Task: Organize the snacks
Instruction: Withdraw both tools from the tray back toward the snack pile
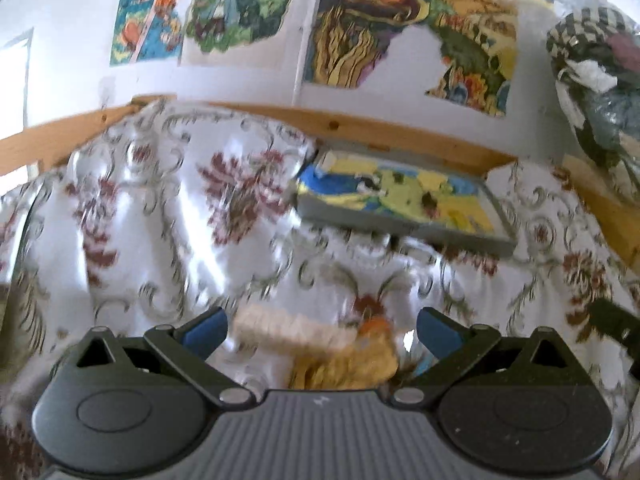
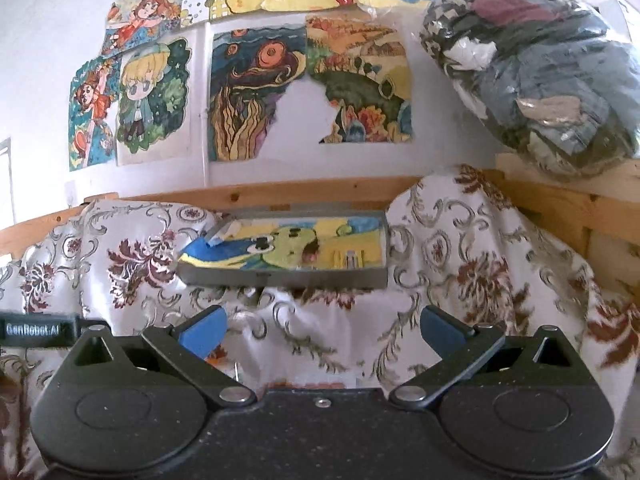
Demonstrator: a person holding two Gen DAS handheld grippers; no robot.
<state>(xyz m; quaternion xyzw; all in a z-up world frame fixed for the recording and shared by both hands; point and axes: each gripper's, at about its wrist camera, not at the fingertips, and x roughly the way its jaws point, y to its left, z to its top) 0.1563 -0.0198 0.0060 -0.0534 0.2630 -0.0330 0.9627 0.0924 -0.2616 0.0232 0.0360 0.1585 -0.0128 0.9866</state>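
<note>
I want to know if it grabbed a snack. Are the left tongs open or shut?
Open. The left tongs have their blue fingertips spread wide apart, and the blurry snack packet lies between them, not squeezed.

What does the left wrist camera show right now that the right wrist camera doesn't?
Only the left wrist view shows snack packets lying on the cloth between the open fingers of the left gripper: a pale one and a yellow-orange one, both blurred.

Only the right wrist view shows the right gripper, open with only cloth ahead of it, and a dark labelled bar at its left edge.

Both show the floral cloth, the grey tray with a painted picture, the wall drawings and the bag of clothes.
</note>
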